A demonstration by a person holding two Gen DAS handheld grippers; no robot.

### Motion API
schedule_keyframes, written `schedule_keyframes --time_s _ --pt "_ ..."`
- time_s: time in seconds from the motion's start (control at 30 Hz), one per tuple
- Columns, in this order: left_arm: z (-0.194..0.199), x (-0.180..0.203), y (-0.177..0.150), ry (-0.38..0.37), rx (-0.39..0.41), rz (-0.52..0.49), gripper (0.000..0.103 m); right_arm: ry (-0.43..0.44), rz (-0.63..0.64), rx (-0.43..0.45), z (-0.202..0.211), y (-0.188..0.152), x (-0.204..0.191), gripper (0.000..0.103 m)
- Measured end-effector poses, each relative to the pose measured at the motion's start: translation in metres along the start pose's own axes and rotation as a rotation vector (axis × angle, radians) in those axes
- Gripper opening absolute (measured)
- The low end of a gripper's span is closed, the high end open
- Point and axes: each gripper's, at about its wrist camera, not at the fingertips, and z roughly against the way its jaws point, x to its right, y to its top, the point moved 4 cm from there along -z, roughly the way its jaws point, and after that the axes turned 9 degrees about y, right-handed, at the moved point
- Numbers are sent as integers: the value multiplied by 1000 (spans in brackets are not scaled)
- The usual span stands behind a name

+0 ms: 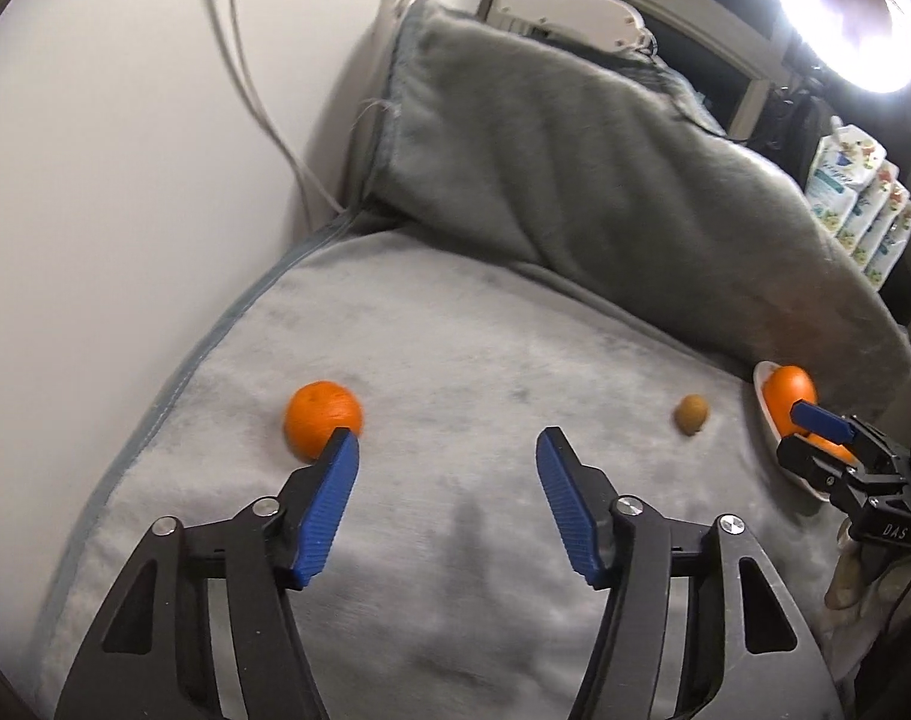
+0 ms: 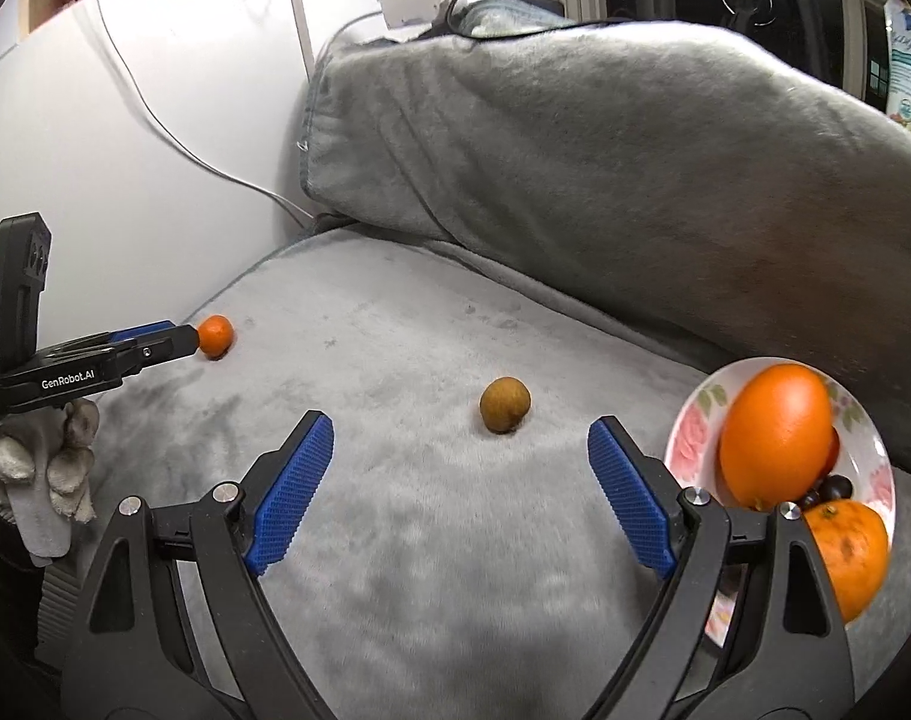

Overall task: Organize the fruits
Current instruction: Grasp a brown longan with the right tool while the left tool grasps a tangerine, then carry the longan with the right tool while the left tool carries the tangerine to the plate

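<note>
A small orange mandarin point(image 1: 322, 418) lies on the grey blanket at the left; it also shows in the right wrist view point(image 2: 216, 335). My left gripper point(image 1: 446, 447) is open and empty, its left fingertip just in front of the mandarin. A brown kiwi point(image 2: 504, 404) lies mid-blanket, also in the left wrist view point(image 1: 691, 414). My right gripper point(image 2: 460, 441) is open and empty, the kiwi just beyond its fingertips. A floral plate point(image 2: 692, 438) at the right holds a large orange point(image 2: 776, 435), another orange point(image 2: 851, 558) and dark small fruits point(image 2: 830, 487).
A folded grey blanket roll point(image 2: 605, 138) rises behind the flat area. A white wall point(image 1: 125, 150) with hanging cables borders the left. Packets point(image 1: 863, 204) stand at the far right under a bright ring light point(image 1: 845, 6).
</note>
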Motion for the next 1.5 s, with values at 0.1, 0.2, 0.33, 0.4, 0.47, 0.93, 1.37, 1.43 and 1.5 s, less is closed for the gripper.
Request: schedule_keyframes --time_s 0.1,0.2,0.33,0.4,0.47,0.93,1.37,1.43,1.5 --pt "-12 -12 0 20 -20 25 55 -23 2 -25 -15 2 3 81" --pt "-20 -22 1 36 -32 41 52 -44 -5 -55 -31 2 9 80" --pt "-30 -32 4 50 -42 56 49 -58 -9 -85 -48 4 13 74" --pt "-32 -35 5 55 -45 57 48 -63 -8 -98 -55 4 15 72" --pt "-36 -38 6 52 -55 63 45 -71 -12 -112 -62 5 17 71" --pt "-56 -44 1 74 -94 63 35 -88 -39 -178 -91 1 30 47" --pt "-45 -41 2 69 -67 54 34 -73 -60 -152 -83 -1 33 30" --pt "-41 -40 2 63 -58 51 34 -66 -60 -142 -78 0 31 30" --pt "-35 -36 2 57 -49 45 34 -61 -59 -133 -73 2 29 30"
